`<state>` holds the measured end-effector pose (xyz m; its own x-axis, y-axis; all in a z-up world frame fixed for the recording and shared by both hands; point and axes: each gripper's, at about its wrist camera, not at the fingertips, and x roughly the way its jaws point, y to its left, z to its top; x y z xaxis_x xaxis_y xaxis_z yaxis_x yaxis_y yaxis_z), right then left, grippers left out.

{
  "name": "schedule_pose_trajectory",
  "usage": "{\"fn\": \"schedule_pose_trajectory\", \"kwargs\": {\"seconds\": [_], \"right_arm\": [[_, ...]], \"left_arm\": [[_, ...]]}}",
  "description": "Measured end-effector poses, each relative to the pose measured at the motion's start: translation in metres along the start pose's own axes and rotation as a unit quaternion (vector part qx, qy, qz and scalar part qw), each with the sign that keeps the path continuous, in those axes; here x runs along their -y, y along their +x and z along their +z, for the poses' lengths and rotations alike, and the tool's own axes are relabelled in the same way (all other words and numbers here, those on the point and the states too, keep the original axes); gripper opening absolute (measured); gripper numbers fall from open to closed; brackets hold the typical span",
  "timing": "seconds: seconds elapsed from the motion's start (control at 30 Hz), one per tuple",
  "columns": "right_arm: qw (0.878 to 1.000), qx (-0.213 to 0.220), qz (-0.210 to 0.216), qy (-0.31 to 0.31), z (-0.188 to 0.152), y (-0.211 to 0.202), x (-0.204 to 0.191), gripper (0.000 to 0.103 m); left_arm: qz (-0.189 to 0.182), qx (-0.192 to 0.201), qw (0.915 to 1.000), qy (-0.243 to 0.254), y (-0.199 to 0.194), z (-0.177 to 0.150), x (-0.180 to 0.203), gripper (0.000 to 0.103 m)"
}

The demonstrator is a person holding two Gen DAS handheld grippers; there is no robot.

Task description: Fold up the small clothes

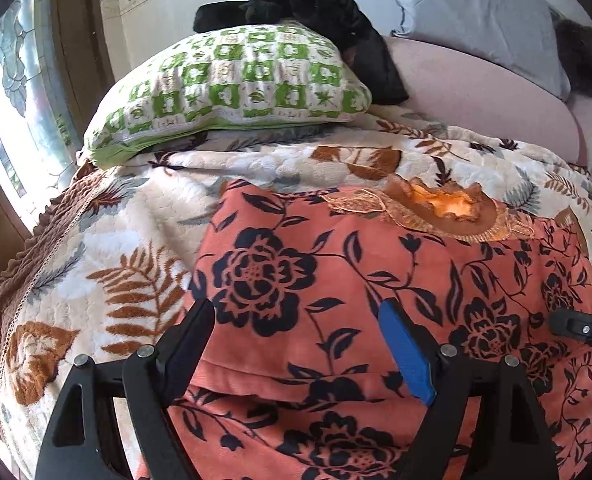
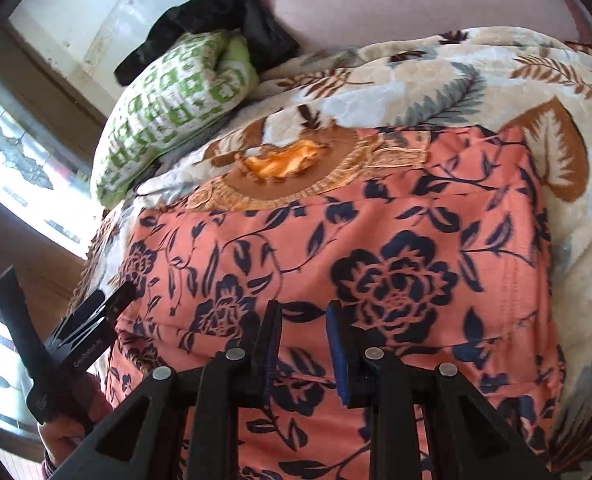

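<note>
1. The coral floral-print garment (image 1: 375, 280) lies spread on the leaf-patterned blanket (image 1: 108, 264), its embroidered orange neckline (image 1: 447, 208) toward 12 o'clock.
2. The left gripper (image 1: 296, 328) hovers over the garment's near-left part, jaws spread wide, grasping nothing.
3. The right gripper (image 2: 301, 340) sits low over the garment's near edge, jaws parted by a narrow gap, holding nothing.
4. A green-and-white checked pillow (image 1: 232, 84) lies at 11 o'clock, black clothing (image 1: 319, 16) draped behind it.

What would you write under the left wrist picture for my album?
Open left gripper hovering above an orange flowered garment spread on a leafy blanket, green pillow behind.
</note>
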<state>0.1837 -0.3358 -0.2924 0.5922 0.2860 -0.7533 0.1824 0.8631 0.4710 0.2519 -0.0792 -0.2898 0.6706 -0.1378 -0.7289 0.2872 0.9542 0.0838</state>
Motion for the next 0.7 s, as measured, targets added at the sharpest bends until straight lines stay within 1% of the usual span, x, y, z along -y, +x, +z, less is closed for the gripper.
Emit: {"fn": "schedule_pose_trajectory", "kwargs": {"seconds": [0.03, 0.07, 0.1, 0.13, 0.17, 0.23, 0.33, 0.4, 0.47, 0.57, 0.63, 0.7], "right_arm": [[1.0, -0.008, 0.002, -0.017, -0.003, 0.006, -0.008, 0.027], [0.999, -0.025, -0.003, -0.035, -0.006, 0.016, -0.015, 0.026], [0.997, -0.049, -0.019, -0.051, -0.009, 0.028, -0.02, 0.027], [0.996, -0.059, -0.034, -0.065, -0.013, 0.034, -0.023, 0.027], [0.995, -0.05, -0.035, -0.077, -0.015, 0.033, -0.025, 0.027], [0.994, -0.064, -0.027, -0.083, -0.013, 0.03, -0.025, 0.027], [0.995, -0.073, -0.007, -0.064, -0.009, 0.021, -0.014, 0.027], [0.997, -0.062, -0.009, -0.05, -0.005, 0.013, -0.004, 0.027], [0.999, -0.031, -0.029, -0.034, 0.002, 0.003, 0.006, 0.027], [0.999, 0.012, -0.036, 0.029, 0.013, -0.012, 0.037, 0.027], [0.996, 0.025, -0.045, 0.07, 0.019, -0.015, 0.061, 0.027], [0.993, 0.016, -0.063, 0.097, 0.022, -0.01, 0.08, 0.027]], "left_arm": [[-0.001, -0.011, 0.9999, 0.011, 0.005, -0.001, 0.007, 0.085], [0.005, -0.029, 0.9993, 0.023, 0.012, -0.004, 0.012, 0.085], [0.016, -0.053, 0.9978, 0.037, 0.021, -0.007, 0.016, 0.085], [0.025, -0.07, 0.9961, 0.046, 0.029, -0.011, 0.018, 0.085], [0.024, -0.068, 0.9963, 0.046, 0.032, -0.012, 0.017, 0.087], [0.025, -0.063, 0.997, 0.038, 0.031, -0.01, 0.013, 0.089], [0.014, -0.06, 0.998, 0.015, 0.03, -0.008, 0.007, 0.088], [0.016, -0.05, 0.9986, 0.011, 0.027, -0.006, 0.006, 0.088], [0.016, -0.033, 0.9993, 0.004, 0.021, -0.003, 0.003, 0.088], [0.027, -0.019, 0.9992, -0.02, 0.017, 0.002, -0.008, 0.089], [0.038, -0.035, 0.998, -0.037, 0.025, 0.002, -0.019, 0.089], [0.056, -0.066, 0.9949, -0.052, 0.037, -0.002, -0.028, 0.089]]}}
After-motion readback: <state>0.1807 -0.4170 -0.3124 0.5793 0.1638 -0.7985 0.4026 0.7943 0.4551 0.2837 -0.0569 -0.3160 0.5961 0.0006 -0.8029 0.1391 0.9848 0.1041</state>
